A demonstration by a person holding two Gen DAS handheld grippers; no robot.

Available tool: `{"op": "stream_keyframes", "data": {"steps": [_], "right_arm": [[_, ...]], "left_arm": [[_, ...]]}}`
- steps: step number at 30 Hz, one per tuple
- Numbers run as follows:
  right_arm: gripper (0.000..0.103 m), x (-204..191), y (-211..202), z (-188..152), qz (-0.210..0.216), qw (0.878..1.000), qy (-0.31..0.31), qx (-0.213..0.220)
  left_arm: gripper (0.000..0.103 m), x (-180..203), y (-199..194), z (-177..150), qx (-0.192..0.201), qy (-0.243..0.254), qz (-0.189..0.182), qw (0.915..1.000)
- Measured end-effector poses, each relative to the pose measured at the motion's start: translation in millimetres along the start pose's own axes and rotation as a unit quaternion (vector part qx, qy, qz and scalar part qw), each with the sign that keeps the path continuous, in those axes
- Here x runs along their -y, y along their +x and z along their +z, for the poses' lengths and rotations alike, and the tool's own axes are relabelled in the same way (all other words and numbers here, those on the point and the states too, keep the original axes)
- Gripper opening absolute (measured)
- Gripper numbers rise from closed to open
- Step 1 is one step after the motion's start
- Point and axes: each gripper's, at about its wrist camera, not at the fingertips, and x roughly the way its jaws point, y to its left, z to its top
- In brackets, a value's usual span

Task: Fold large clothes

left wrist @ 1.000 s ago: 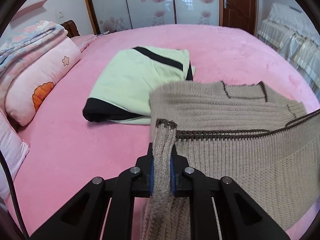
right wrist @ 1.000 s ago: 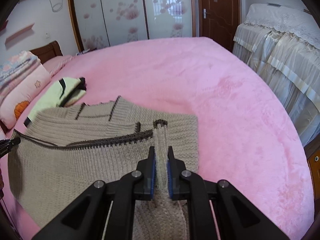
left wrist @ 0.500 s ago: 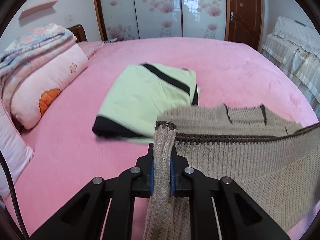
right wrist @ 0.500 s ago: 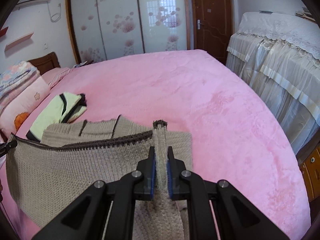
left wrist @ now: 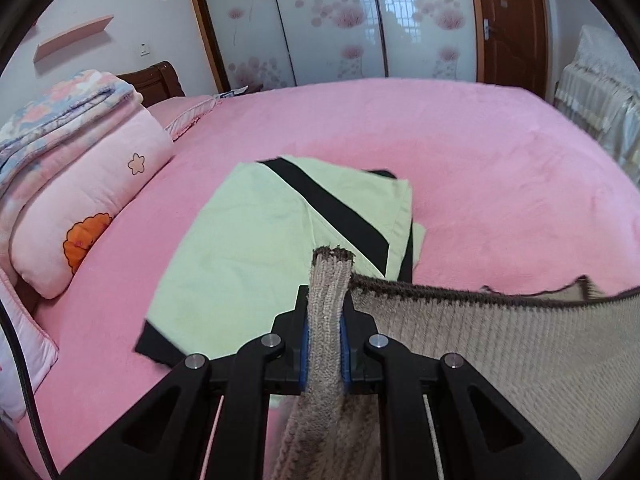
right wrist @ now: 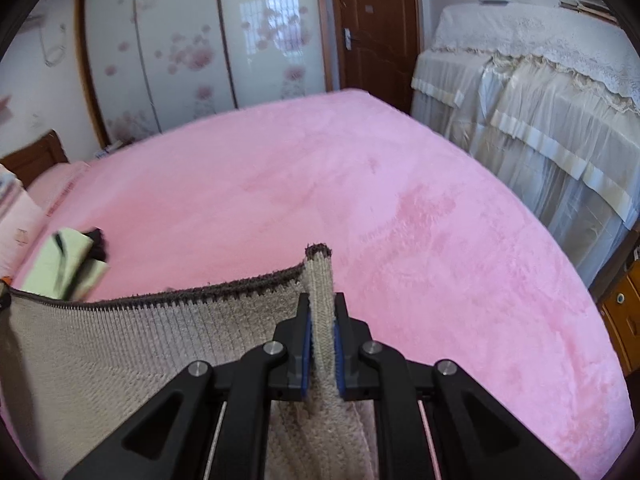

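Pink plush bedspread (right wrist: 400,200) underneath, left gripper (left wrist: 324,332) and right gripper (right wrist: 320,336) each pinch a corner of the beige ribbed knit sweater (right wrist: 120,344), hem stretched taut for folding; folded pale-green garment (left wrist: 280,240) at ten o'clock.

The pink bed (right wrist: 400,208) lay bare across the frame's centre and right; a folded green garment (left wrist: 280,248) and pillow (left wrist: 84,200) blocked the left.

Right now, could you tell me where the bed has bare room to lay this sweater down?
The bed is bare ahead, between the folded green garment and the draped furniture. It is crowded by the pillow and blankets.
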Motion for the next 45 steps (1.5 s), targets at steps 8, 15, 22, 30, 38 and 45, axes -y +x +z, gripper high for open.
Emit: {"op": "stream_keyframes", "data": {"steps": [8,15,22,30,38,45], "right_arm": [[0.009,4,47,-24,-0.025,0.999,-0.003,-0.036],[0.009,3,58,-27,-0.029,0.999,-0.009,-0.04],[0.009,3,62,-30,-0.028,0.998,-0.007,-0.046],[0.03,-2,61,-22,-0.048,0.995,-0.025,-0.078],[0.031,-26,-8,-5,0.003,1.0,-0.022,-0.021],[0.031,-108,-26,-16,0.11,0.991,-0.051,-0.05]], "left_arm": [[0.01,18,49,-23,-0.004,0.026,0.027,0.9993],[0.01,16,58,-30,0.006,0.026,0.019,0.9995],[0.01,11,64,-31,0.008,0.025,0.009,0.9996],[0.051,4,55,-24,0.0,0.026,0.023,0.9994],[0.063,-19,-7,-6,0.023,-0.016,-0.016,0.9995],[0.063,31,-42,-28,0.009,0.011,-0.079,0.9968]]}}
